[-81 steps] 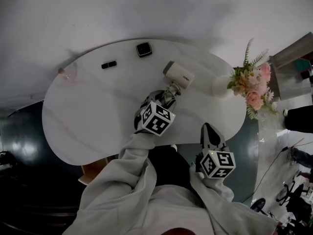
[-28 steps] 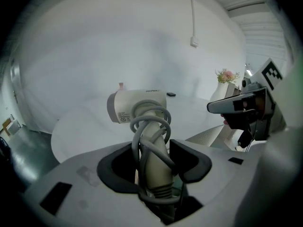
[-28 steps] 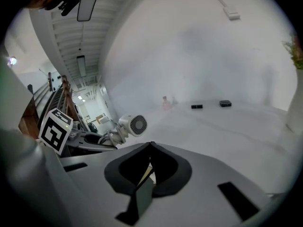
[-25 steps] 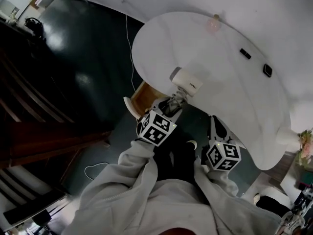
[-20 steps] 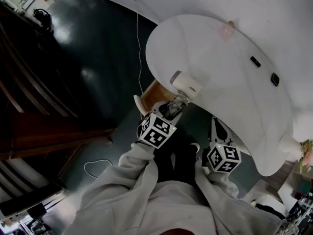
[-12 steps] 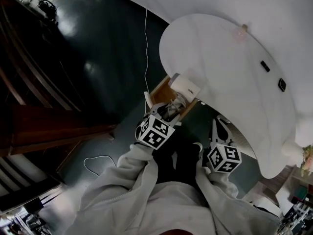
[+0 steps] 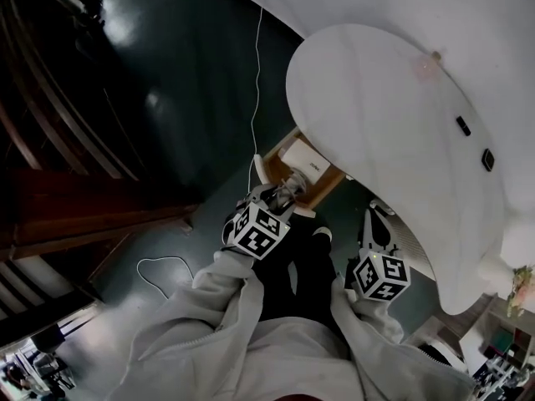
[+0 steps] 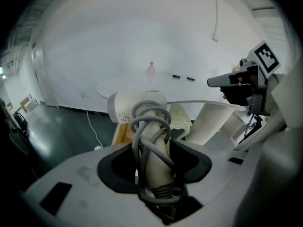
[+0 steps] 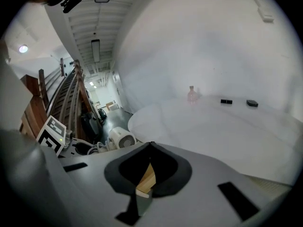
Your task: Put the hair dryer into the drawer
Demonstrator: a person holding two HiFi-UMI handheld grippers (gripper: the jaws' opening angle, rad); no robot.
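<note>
My left gripper pinched the hair dryer by its handle over the open drawer at centre frame (right gripper closed, empty); lowering it in seemed next.

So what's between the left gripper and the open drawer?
The hair dryer: the left gripper clamps its handle, and its head is over the drawer. The head view shows it.

The cream plastic hair dryer has a grey cord wound round its handle. The open box drawer is pale wood, the oval table white, and the glossy floor dark green-grey. The left gripper and right gripper each bear a cube patterned in black-and-white squares.
</note>
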